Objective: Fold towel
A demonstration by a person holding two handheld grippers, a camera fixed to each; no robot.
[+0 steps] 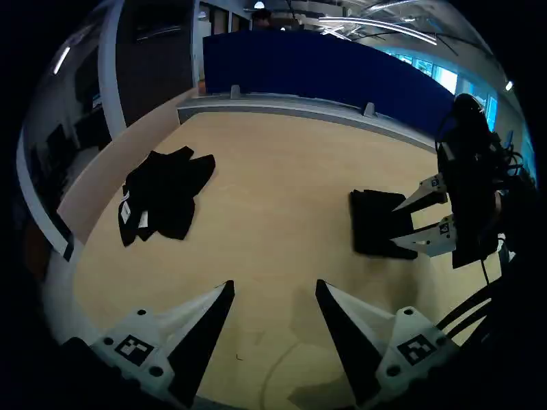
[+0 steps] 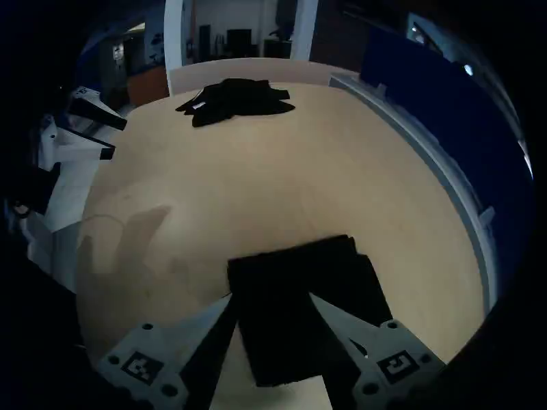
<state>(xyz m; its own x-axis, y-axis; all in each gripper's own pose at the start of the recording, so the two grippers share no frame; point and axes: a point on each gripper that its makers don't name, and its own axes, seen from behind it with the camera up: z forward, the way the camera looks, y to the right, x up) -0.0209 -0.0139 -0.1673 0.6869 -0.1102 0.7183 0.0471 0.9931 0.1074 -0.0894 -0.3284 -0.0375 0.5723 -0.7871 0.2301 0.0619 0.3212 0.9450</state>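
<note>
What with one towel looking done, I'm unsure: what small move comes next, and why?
Probably draw the right gripper back off the folded towel: it lies flat and squared, the jaws stand open astride it, gripping nothing, and a crumpled dark pile waits across the table.

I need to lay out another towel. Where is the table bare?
Bare: the wide middle of the light wooden table, between the crumpled black cloth pile and the folded black towel. Crowded around that towel, where the right gripper sits.
</note>
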